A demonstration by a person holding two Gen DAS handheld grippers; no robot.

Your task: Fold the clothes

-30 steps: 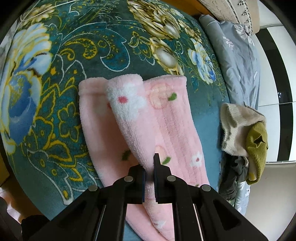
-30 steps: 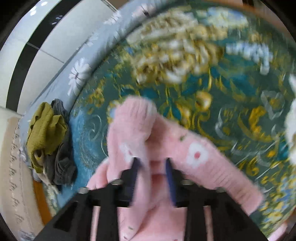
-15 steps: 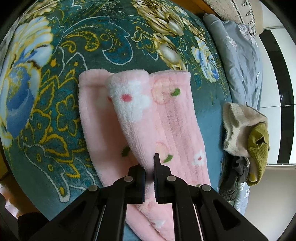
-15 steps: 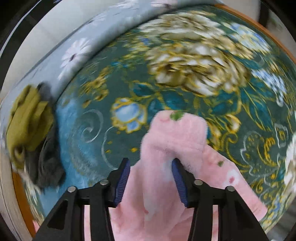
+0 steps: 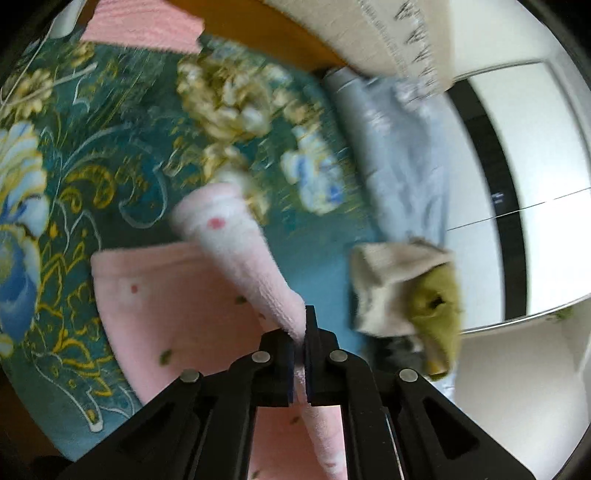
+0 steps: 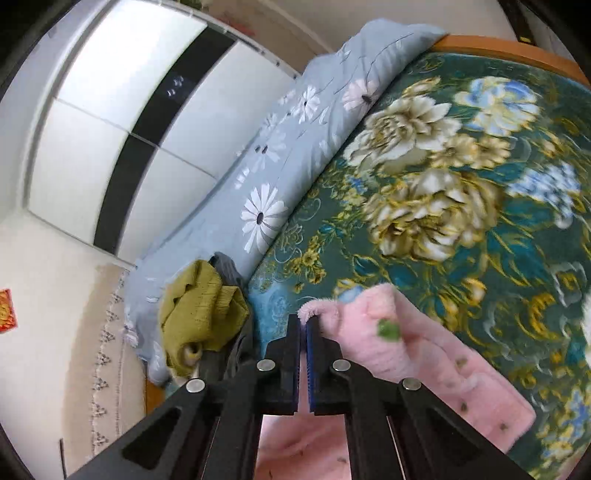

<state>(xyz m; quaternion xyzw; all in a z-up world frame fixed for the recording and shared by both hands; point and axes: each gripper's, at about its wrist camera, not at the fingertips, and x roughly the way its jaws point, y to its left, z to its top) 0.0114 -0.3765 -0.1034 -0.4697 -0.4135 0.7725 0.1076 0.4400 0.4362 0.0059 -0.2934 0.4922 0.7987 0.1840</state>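
Note:
A fluffy pink garment (image 5: pixel 173 306) with small flower prints lies on the green floral blanket (image 5: pixel 110 147). My left gripper (image 5: pixel 300 325) is shut on a raised fold of it, and the fold runs up and away as a ridge (image 5: pixel 240 251) above the flat part. In the right wrist view my right gripper (image 6: pixel 303 325) is shut on another edge of the pink garment (image 6: pixel 424 350), which drapes down to the right over the blanket (image 6: pixel 461 166). The left wrist view is blurred.
A pile of olive (image 6: pixel 199 314), grey and cream clothes (image 5: pixel 399 280) sits at the blanket's edge beside a pale blue daisy-print quilt (image 6: pixel 280 177). A white wardrobe with black strips (image 6: pixel 122 122) stands beyond. Another pink piece (image 5: pixel 147 29) lies at the far top left.
Both grippers have lifted the pink garment's edge and swung it. My right gripper has closed from a wide stance to a tight pinch. The left view has tilted toward the wardrobe.

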